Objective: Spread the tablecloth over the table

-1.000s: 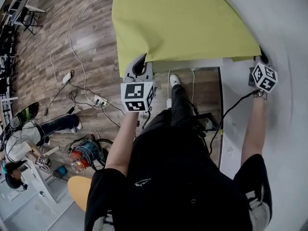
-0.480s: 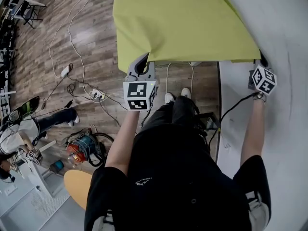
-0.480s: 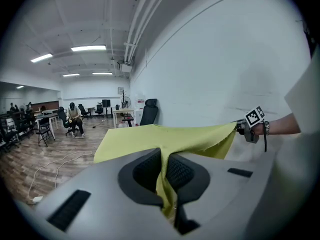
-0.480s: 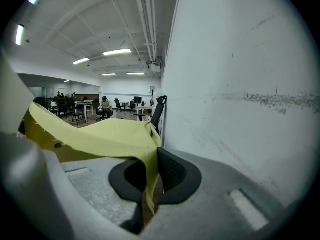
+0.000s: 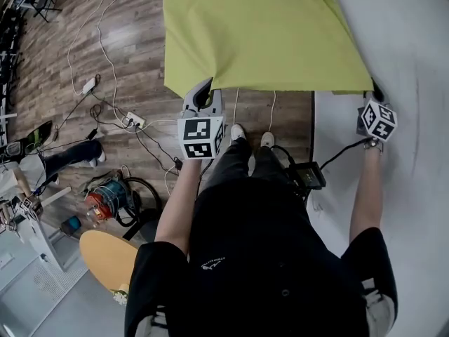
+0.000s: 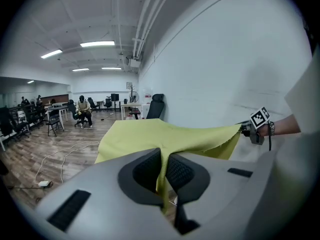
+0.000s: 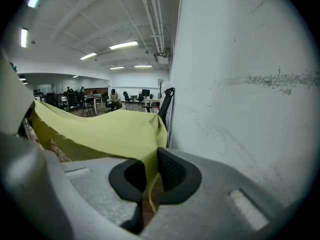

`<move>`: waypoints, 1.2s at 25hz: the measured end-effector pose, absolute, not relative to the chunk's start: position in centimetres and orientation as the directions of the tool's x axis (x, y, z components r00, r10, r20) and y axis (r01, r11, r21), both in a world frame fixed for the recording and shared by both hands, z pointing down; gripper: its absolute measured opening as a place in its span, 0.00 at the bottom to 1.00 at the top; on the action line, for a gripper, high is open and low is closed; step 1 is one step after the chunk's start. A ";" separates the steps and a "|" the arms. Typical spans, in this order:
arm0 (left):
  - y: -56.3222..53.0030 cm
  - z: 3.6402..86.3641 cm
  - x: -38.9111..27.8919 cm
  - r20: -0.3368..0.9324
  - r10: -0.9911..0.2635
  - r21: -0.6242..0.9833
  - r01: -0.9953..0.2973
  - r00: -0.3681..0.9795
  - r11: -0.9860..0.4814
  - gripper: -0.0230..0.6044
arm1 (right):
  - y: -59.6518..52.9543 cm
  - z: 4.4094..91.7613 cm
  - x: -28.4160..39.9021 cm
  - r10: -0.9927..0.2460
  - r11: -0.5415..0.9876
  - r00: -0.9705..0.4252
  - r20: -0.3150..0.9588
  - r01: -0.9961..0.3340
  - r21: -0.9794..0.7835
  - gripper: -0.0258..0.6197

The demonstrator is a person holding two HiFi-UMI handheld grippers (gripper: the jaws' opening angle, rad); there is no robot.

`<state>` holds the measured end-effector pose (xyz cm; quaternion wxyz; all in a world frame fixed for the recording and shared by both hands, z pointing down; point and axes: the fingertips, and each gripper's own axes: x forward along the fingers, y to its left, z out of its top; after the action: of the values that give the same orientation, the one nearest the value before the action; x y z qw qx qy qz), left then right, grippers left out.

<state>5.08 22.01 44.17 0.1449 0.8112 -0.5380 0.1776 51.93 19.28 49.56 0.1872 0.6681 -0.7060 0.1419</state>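
Far left, on the wood floor [image 5: 56,76]: loose white cables [image 5: 100,41], a power strip [image 5: 135,121], an orange cable reel [image 5: 106,194] and, nearer in, a round tan seat [image 5: 105,258]. Next, the left gripper [image 6: 164,165], jaws pressed together on the near left corner of the tablecloth [image 5: 266,34], with a short tail of cloth hanging below the pads. Yellow-green cloth lifted by that corner and stretched away ahead of the person, its near edge running across to the other hand (whatever lies beneath it hidden in every view). Under that edge, a pair of white shoes [image 5: 238,131] on the floorboards. Beyond the cloth in the left gripper view, a black office chair [image 6: 156,105] by the wall and a seated person [image 6: 83,111] far back in the room. Further right, the right gripper [image 7: 151,171], likewise clamped tight on the near right corner, cloth pinched between its ribbed pads and draping off to the left. Rightmost, a plain white wall [image 5: 414,41], just beside that gripper.
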 end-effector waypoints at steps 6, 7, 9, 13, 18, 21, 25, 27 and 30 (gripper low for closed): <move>23.5 45.5 4.4 0.473 -0.832 0.025 -0.948 0.291 -0.317 0.04 | 20.2 51.2 51.1 -0.860 0.131 -0.094 0.502 -0.991 0.039 0.05; 23.7 45.8 4.3 0.476 -0.834 0.018 -0.951 0.279 -0.308 0.05 | 20.4 51.6 51.0 -0.854 0.141 -0.104 0.509 -0.989 0.035 0.05; 24.0 46.3 3.9 0.483 -0.837 0.003 -0.956 0.258 -0.293 0.04 | 20.8 52.2 50.6 -0.845 0.163 -0.122 0.521 -0.986 0.032 0.05; 25.0 48.3 2.7 0.513 -0.826 0.004 -0.963 0.234 -0.271 0.05 | 22.0 53.9 49.5 -0.824 0.199 -0.150 0.547 -0.980 0.030 0.05; 26.4 51.1 1.5 0.555 -0.805 0.000 -0.967 0.212 -0.254 0.05 | 23.1 55.8 48.3 -0.799 0.239 -0.185 0.572 -0.971 0.021 0.05; 27.3 50.3 0.7 0.551 -0.814 -0.015 -0.973 0.183 -0.229 0.04 | 23.6 55.8 47.4 -0.779 0.283 -0.219 0.588 -0.959 0.018 0.05; 29.7 49.3 0.1 0.514 -0.843 -0.021 -0.980 0.159 -0.198 0.04 | 24.9 57.5 46.4 -0.763 0.317 -0.254 0.594 -0.948 0.003 0.05; 30.4 49.6 0.1 0.517 -0.842 -0.031 -0.980 0.152 -0.196 0.04 | 25.0 57.9 46.3 -0.756 0.323 -0.262 0.600 -0.947 -0.006 0.05; 30.8 51.3 -0.5 0.544 -0.828 -0.039 -0.982 0.133 -0.184 0.05 | 25.0 58.6 45.8 -0.740 0.343 -0.280 0.612 -0.939 -0.015 0.05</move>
<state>-0.51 30.83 51.30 0.1669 0.7341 -0.6165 0.2306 45.79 25.01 58.57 0.2606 0.5405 -0.7768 0.1913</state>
